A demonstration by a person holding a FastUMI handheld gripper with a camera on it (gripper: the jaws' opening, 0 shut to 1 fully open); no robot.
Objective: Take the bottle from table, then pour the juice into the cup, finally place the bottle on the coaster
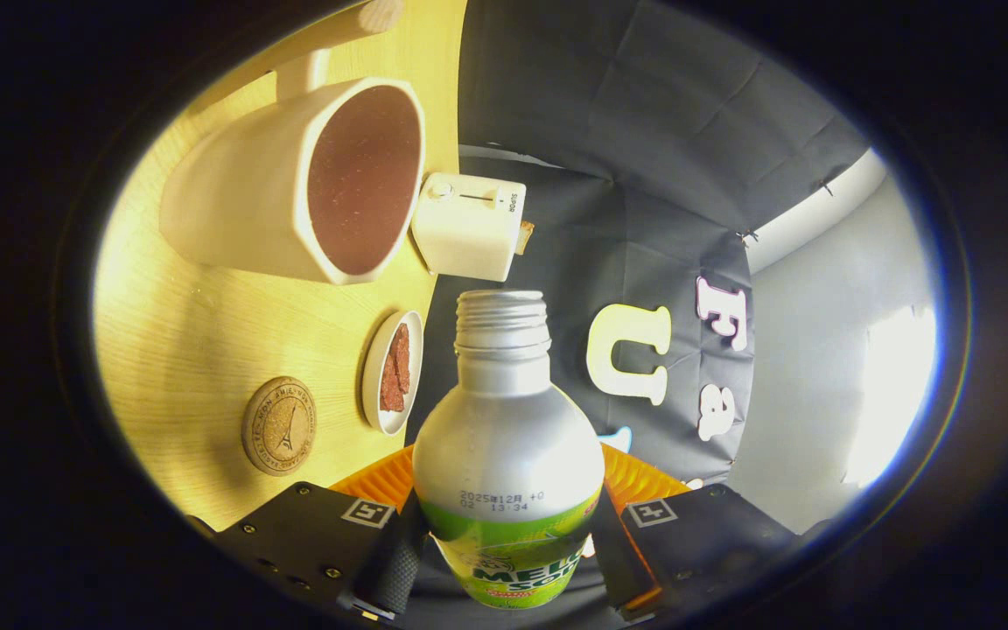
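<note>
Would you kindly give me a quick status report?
Gripper shut on bottle, cap off. Bottle tipped, mouth beside the cup, not over it. Coaster bare; small dish lies between.

bottle date stamp: the silver shoulder of the bottle (506, 437), held between the fingers of the gripper (504, 560), carries printed digits "2025" followed by "12", then "+0", and below them "02 13:34".
bottle label: the green band lower down shows large pale letters "MELO" over "So"; the rest is cut off by the fingers.
white box: the small white box (469, 225) beside the cup has "SUPOR" printed along its far right edge.
coaster: the round cork coaster (279, 425) bears a ring of lettering around a tower drawing, too small to read.
</note>
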